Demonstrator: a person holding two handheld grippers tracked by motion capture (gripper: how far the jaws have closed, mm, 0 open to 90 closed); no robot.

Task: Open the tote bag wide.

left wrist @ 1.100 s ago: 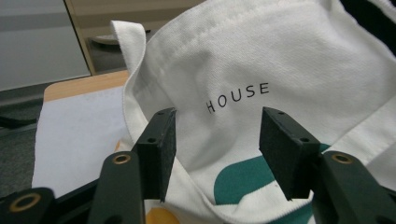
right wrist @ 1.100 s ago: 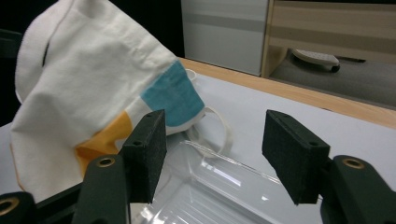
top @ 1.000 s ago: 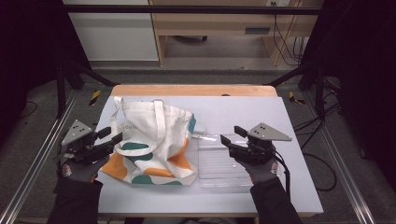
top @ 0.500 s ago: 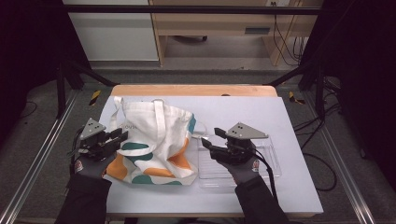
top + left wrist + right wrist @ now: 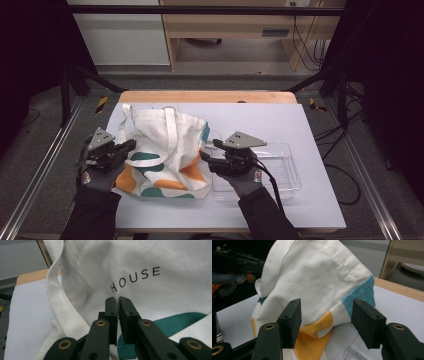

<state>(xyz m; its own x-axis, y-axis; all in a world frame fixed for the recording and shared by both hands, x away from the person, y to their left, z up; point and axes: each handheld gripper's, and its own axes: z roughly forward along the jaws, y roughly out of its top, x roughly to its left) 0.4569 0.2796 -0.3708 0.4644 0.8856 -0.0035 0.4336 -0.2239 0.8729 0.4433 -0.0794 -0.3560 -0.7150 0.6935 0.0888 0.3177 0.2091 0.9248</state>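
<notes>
A white tote bag (image 5: 165, 145) with teal, orange and blue patches lies on the left half of the table. My left gripper (image 5: 131, 145) is at the bag's left edge. In the left gripper view its jaws (image 5: 118, 300) are pressed together on a pinch of the bag's cloth (image 5: 150, 260), just under the word HOUSE. My right gripper (image 5: 207, 150) is at the bag's right edge and open. In the right gripper view (image 5: 325, 325) the bag's orange and blue corner (image 5: 317, 277) sits just ahead, between the spread jaws.
A clear plastic tray (image 5: 280, 170) sits right of the bag, under my right hand, its rim (image 5: 352, 352) below the right jaws. The bag's strap (image 5: 53, 290) hangs beside the left jaws. The white table top (image 5: 300, 120) has bare room at the back right.
Both grippers have moved inward to the bag's two edges. The right one has crossed over the tray to the bag's right side.
</notes>
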